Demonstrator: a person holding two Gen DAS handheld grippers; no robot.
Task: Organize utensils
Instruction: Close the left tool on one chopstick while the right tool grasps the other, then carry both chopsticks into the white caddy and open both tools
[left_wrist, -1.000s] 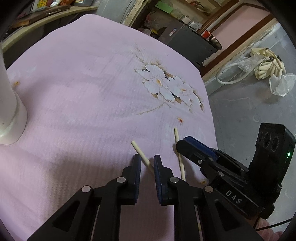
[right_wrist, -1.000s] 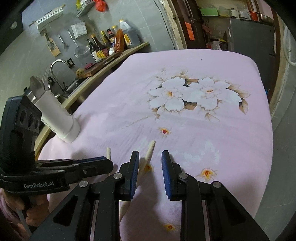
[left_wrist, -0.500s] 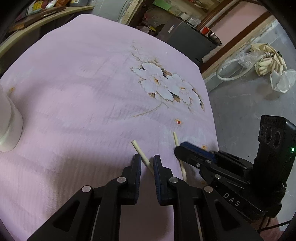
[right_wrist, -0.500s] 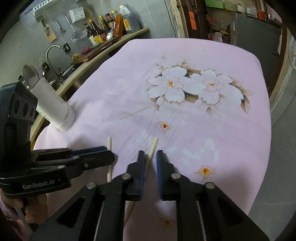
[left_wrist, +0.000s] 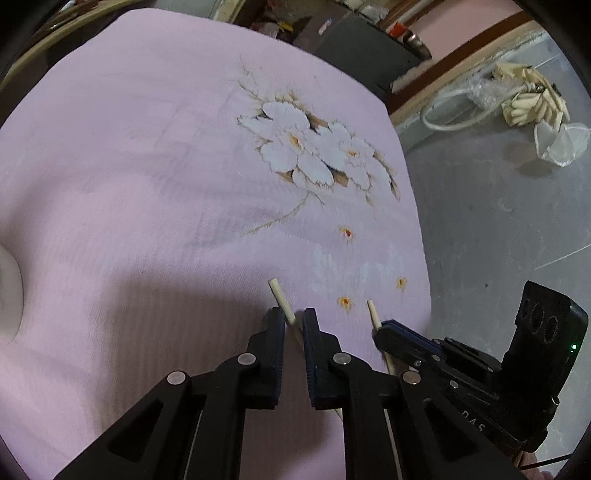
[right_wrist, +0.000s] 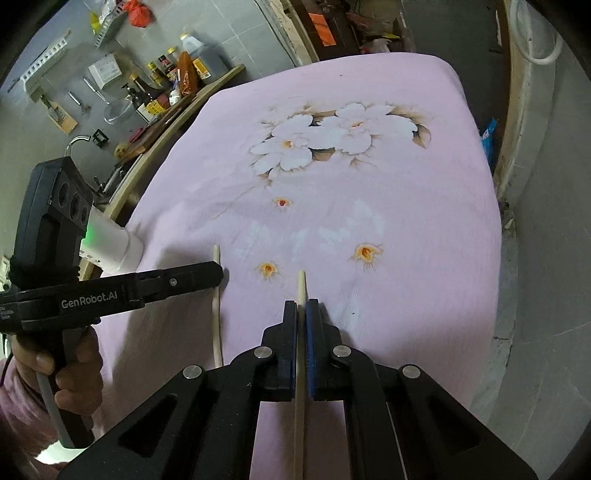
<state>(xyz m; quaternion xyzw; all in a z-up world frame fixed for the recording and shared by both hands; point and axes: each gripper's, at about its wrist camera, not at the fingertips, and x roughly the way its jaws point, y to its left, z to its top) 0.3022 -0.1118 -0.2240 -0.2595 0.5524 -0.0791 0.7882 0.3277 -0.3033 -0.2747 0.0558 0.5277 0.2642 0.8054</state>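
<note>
Two pale wooden chopsticks lie low over a pink flowered tablecloth (left_wrist: 147, 166). In the left wrist view my left gripper (left_wrist: 293, 317) is shut on one chopstick (left_wrist: 277, 295), whose end sticks out past the pads. My right gripper (left_wrist: 382, 328) shows at the lower right, holding the other chopstick (left_wrist: 372, 312). In the right wrist view my right gripper (right_wrist: 301, 306) has its jaws closing tight on that chopstick (right_wrist: 301, 286), which runs straight between the pads. My left gripper (right_wrist: 218, 271) reaches in from the left with its chopstick (right_wrist: 217, 325) hanging down behind it.
A white cylindrical holder (right_wrist: 118, 247) stands at the cloth's left edge, and only its rim (left_wrist: 7, 291) shows in the left wrist view. A counter with bottles (right_wrist: 177, 74) lies beyond. The grey floor (left_wrist: 498, 221) drops away past the table's right edge. A hand (right_wrist: 70, 373) grips the left handle.
My right jaws have closed onto their chopstick, which now lies straight between the pads. The left gripper keeps its grip while its view has swung, pushing the white holder off to the left.
</note>
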